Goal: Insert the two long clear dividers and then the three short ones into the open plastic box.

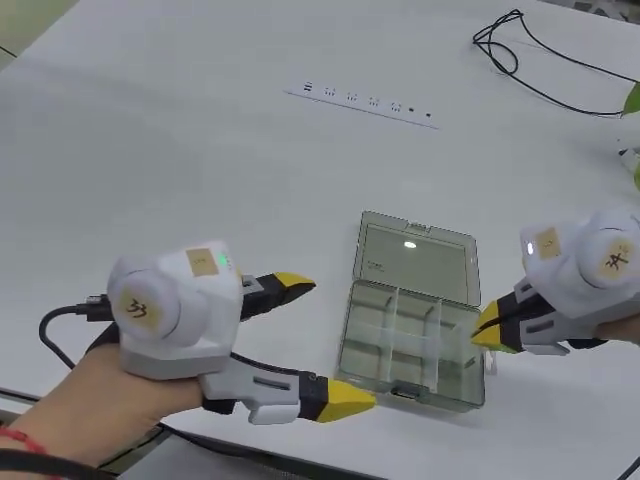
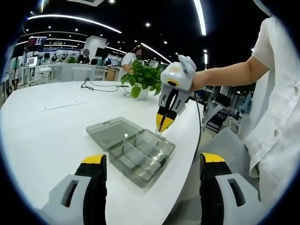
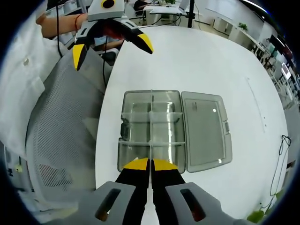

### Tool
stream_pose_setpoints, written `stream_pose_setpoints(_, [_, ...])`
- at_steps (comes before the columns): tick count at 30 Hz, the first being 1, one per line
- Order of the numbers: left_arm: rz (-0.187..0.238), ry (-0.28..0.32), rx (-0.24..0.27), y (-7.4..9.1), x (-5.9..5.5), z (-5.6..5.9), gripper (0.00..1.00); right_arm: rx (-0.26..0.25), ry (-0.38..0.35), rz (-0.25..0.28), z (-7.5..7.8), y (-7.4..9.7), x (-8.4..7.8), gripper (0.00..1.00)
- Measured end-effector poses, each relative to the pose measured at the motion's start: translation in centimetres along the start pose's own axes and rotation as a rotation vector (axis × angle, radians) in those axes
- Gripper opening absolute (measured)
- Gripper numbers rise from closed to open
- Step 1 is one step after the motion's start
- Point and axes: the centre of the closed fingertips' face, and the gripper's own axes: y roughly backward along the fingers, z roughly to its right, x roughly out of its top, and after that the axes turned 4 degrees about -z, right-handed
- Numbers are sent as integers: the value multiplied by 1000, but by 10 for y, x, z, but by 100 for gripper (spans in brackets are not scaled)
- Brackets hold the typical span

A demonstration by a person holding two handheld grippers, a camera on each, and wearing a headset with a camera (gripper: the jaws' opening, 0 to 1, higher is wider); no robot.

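The clear plastic box [image 1: 362, 377] lies open on the white table, its lid [image 1: 415, 262] folded back flat. Clear dividers [image 3: 151, 123] stand inside it, one running lengthwise with shorter ones crossing it. My right gripper [image 1: 488, 332] is at the box's right end, shut on the thin edge of a clear divider [image 2: 158, 133] that reaches down to the box [image 2: 140, 154]. In the right gripper view the jaws [image 3: 150, 164] meet right over the box rim [image 3: 123, 140]. My left gripper [image 1: 322, 342] hovers open to the left of the box, holding nothing.
A white power strip [image 1: 365, 103] lies farther back on the table, and a black cable [image 1: 520, 55] loops at the far right. A potted plant [image 2: 143, 80] stands beyond the box. A grey mesh chair [image 3: 61, 131] sits by the table's near edge.
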Motion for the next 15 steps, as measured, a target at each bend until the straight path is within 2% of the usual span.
stream_pose_setpoints(6, [0,-1,0,0,-1,1,82,12,6,-12,0,-8,-3,2])
stream_pose_setpoints(15, [2,5,1,1,-1,1,82,10,3,-2,0,-13,-6,2])
